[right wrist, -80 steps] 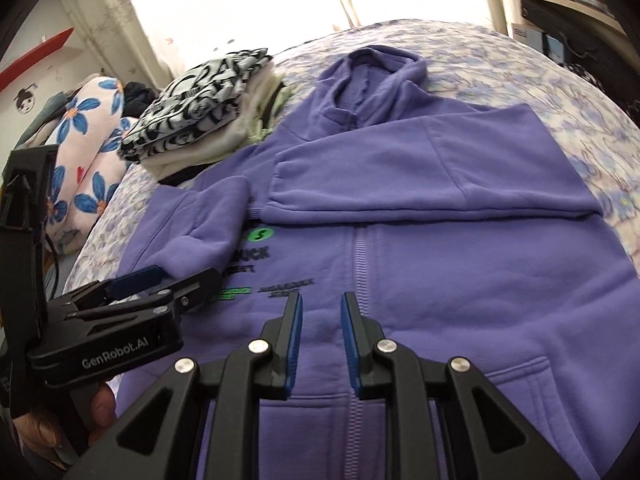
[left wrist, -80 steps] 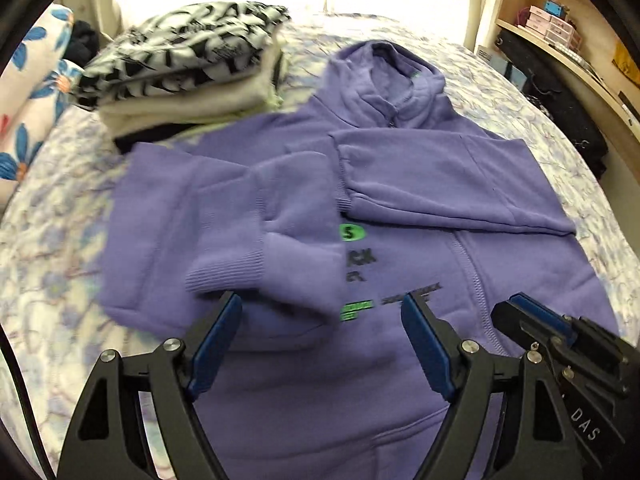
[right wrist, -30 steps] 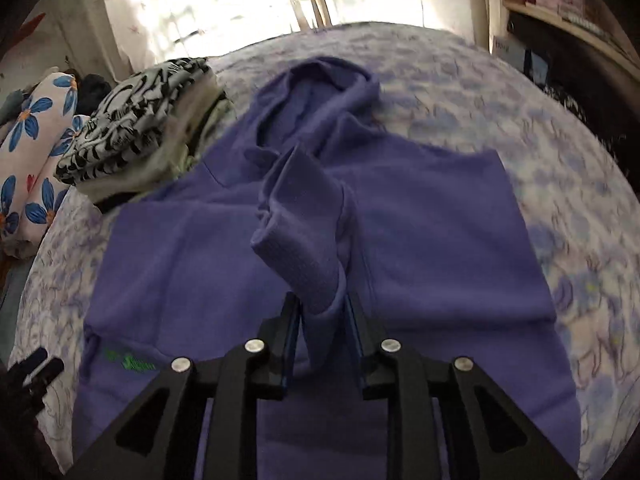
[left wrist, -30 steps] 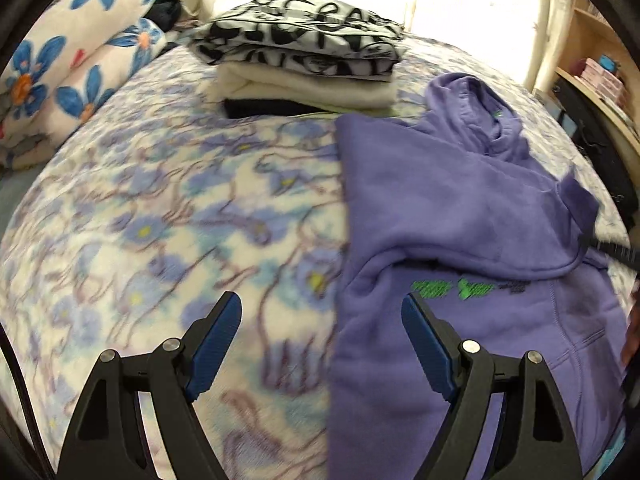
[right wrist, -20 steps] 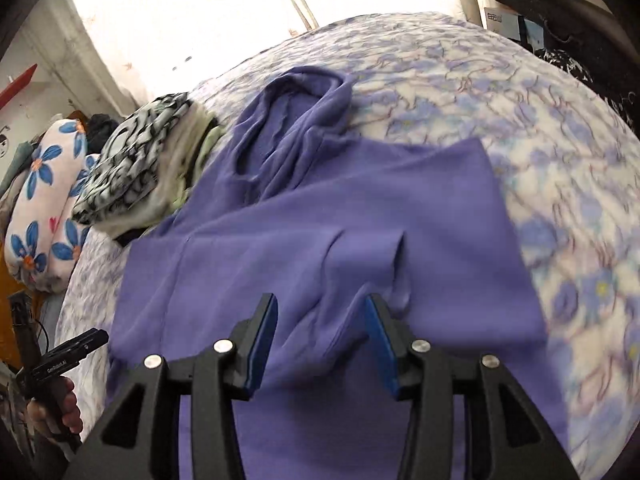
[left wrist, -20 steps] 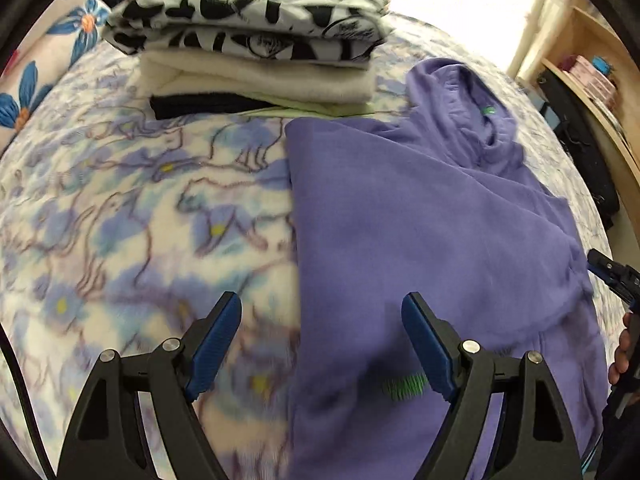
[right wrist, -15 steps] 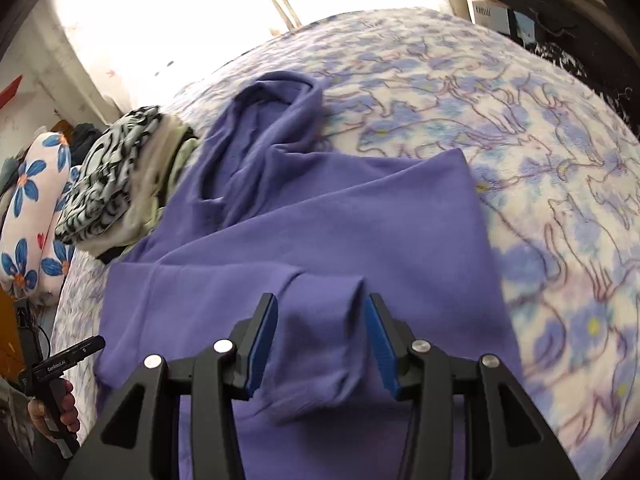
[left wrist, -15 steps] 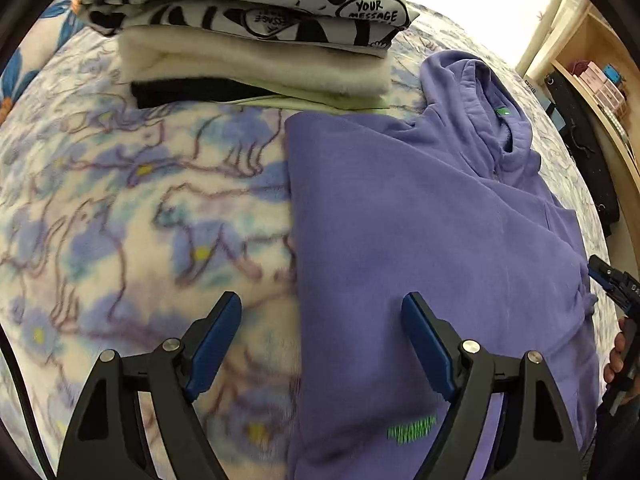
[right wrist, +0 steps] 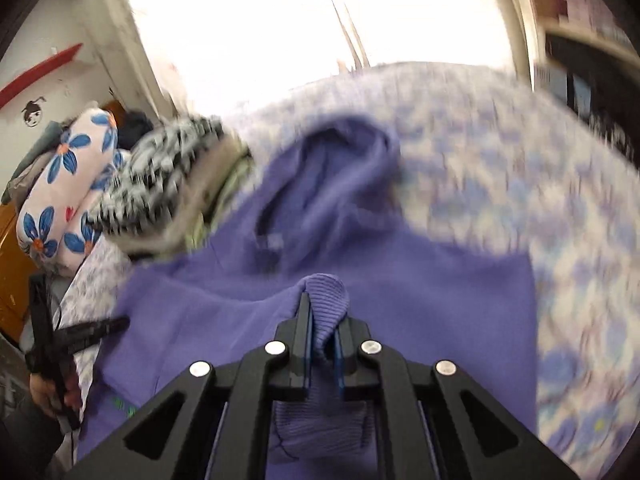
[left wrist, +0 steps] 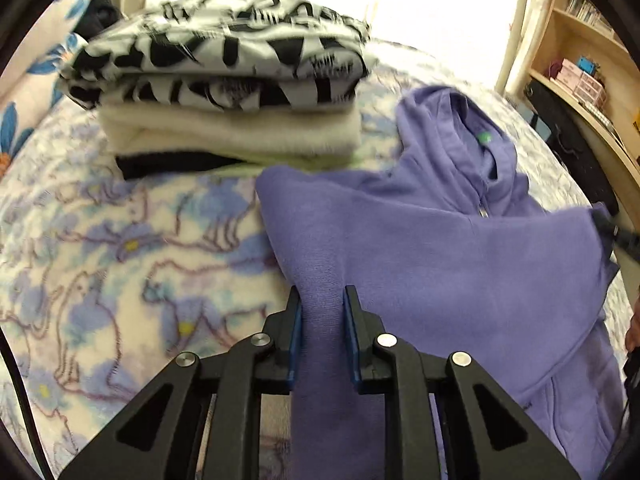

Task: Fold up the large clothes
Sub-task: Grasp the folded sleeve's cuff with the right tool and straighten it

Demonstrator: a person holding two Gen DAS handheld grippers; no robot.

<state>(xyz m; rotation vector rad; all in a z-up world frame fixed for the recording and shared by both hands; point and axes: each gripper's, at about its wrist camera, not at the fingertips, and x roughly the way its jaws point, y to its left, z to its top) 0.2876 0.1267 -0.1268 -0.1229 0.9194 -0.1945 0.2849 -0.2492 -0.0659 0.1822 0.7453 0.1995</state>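
hoodie [left wrist: 460,264] flat on bed, hood toward folded stack [left wrist: 224,80] | left gripper [left wrist: 322,340] just closed, clamped on hoodie's stack-side edge | right gripper [right wrist: 322,344] just closed on ribbed cuff, far side | long axis runs away from both grippers

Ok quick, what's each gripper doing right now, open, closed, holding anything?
Left gripper: just closed, shut on the purple hoodie at its side edge.
Right gripper: just closed, shut on the hoodie's ribbed cuff.
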